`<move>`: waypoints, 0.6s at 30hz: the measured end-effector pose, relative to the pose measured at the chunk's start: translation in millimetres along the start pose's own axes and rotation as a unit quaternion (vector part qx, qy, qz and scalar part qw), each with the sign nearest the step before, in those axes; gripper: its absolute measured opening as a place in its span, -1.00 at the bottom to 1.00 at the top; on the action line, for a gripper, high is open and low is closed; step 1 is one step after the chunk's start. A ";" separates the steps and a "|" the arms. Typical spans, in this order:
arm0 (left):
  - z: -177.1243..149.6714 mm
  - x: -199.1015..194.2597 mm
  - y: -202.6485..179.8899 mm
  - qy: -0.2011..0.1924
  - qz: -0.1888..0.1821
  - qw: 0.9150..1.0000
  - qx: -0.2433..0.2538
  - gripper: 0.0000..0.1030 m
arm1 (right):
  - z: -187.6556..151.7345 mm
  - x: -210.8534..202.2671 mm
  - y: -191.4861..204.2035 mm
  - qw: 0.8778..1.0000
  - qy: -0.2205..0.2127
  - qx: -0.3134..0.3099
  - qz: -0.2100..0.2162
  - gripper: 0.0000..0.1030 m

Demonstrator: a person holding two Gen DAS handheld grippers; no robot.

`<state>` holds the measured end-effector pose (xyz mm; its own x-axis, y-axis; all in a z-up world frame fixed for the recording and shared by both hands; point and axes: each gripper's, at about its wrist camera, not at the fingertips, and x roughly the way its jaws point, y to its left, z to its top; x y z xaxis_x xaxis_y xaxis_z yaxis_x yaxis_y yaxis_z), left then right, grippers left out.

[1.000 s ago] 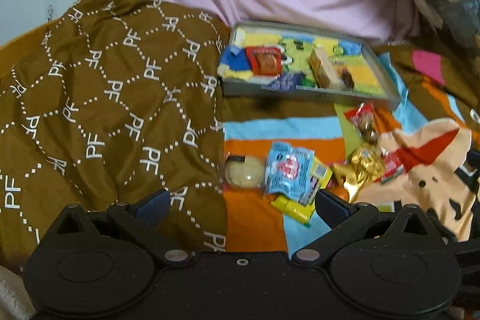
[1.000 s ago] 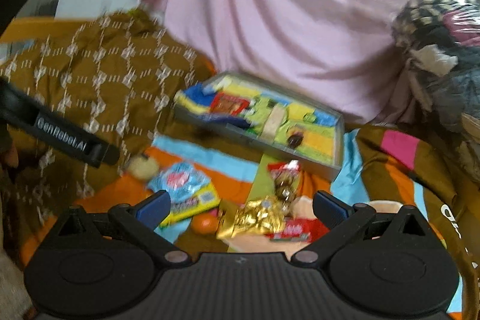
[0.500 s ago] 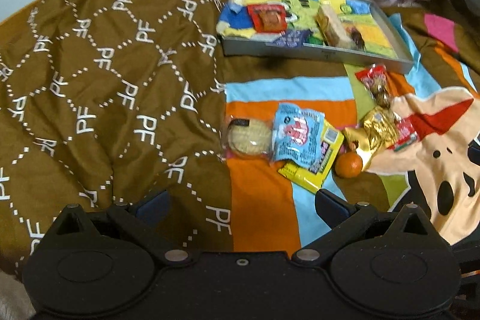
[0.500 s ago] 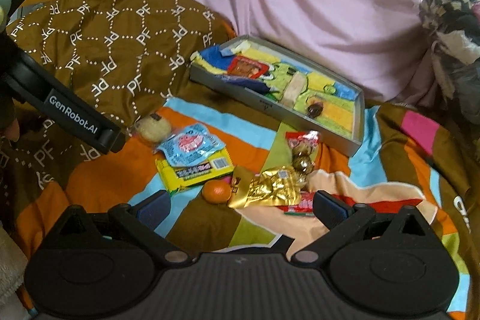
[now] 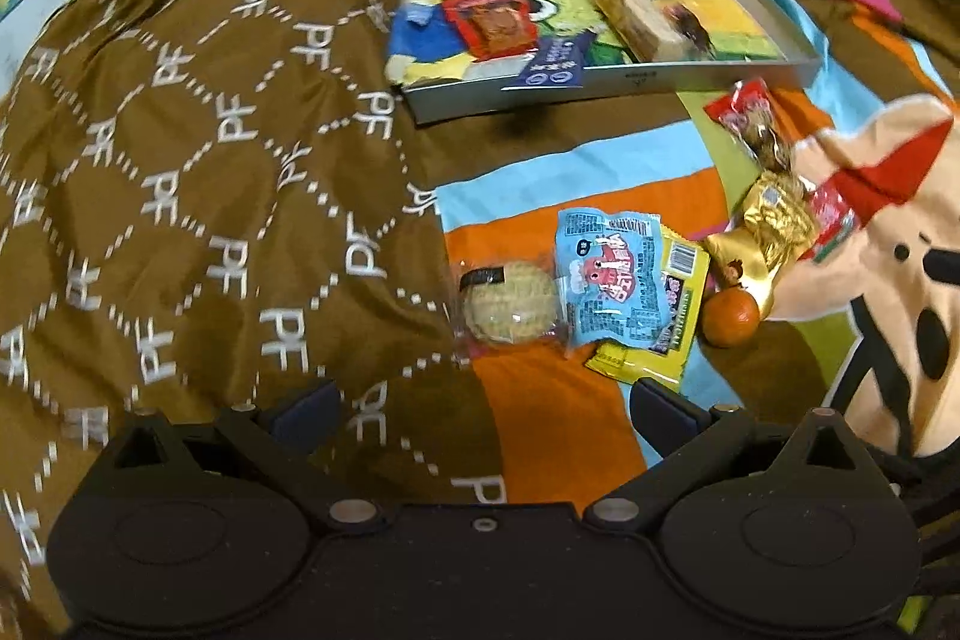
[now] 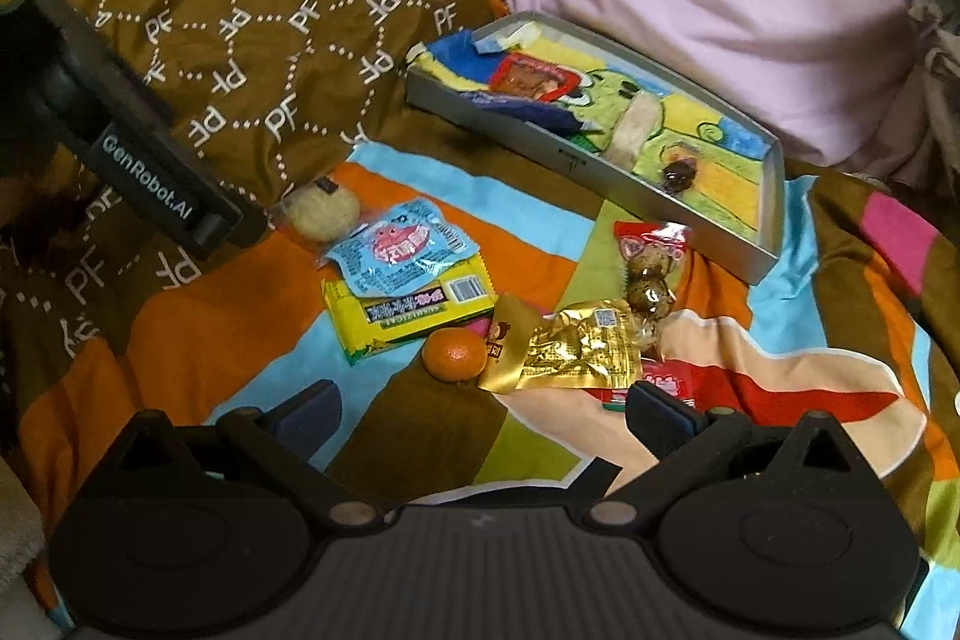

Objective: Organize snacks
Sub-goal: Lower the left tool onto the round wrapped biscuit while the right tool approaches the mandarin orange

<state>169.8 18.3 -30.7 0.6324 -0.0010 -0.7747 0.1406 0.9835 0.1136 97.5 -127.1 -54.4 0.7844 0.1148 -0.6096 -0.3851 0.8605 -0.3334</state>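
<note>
Snacks lie scattered on my bed, and both my claws hang over them with jaws spread and nothing between them. My left claw (image 5: pixel 483 403) sits at the bottom of its frame, over the seam where the brown cloth (image 5: pixel 198 196) meets the striped blanket (image 5: pixel 540 418). My right claw (image 6: pixel 480 403) sits low in its own frame, over the blanket (image 6: pixel 252 334).

The tray (image 5: pixel 606 89), in the upper middle of the left view, already holds a red packet (image 5: pixel 491 23), a long wafer bar (image 5: pixel 639 17) and a dark sweet (image 5: pixel 690 31). The loose pile lies between the claws and the tray.

From my left claw, the round biscuit (image 5: pixel 510 304) is straight ahead and just past the fingertips, with the blue packet (image 5: pixel 612 277) touching its right side and overlapping the yellow packet (image 5: pixel 660 334). The biscuit has no long axis to speak of, so I judge a straight-in grasp would suit it.

From my right claw, the orange (image 6: pixel 454 354) is dead ahead and nearest, touching the gold packet (image 6: pixel 570 349), whose long axis runs left to right across the frame, so my jaws would have to span its length or turn. A red bag of nuts (image 6: pixel 651 259) lies beyond it, just short of the tray (image 6: pixel 762 244), and a small red wrapper (image 6: pixel 666 388) peeks out by my right fingertip.

My reading: the left claw is nearer the biscuit, the right nearer the orange, and the tray lies farther up-frame from both.
</note>
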 end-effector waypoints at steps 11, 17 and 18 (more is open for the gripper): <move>24.2 35.0 14.1 0.021 -0.010 0.996 0.082 0.98 | -0.4 31.4 -11.3 0.999 0.033 -0.028 0.020 1.00; 29.9 59.7 25.7 0.042 -0.062 0.992 0.102 0.98 | -0.4 44.9 -15.9 0.999 0.008 -0.006 0.050 1.00; 29.9 62.6 26.4 0.040 -0.067 0.991 0.107 0.98 | 0.3 47.1 -15.8 0.999 0.006 -0.005 0.052 1.00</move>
<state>235.9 38.8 -57.6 0.5356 -0.1059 -0.8378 0.3827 0.9148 0.1290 140.7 -135.1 -77.6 0.7341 0.1973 -0.6498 -0.4692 0.8391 -0.2752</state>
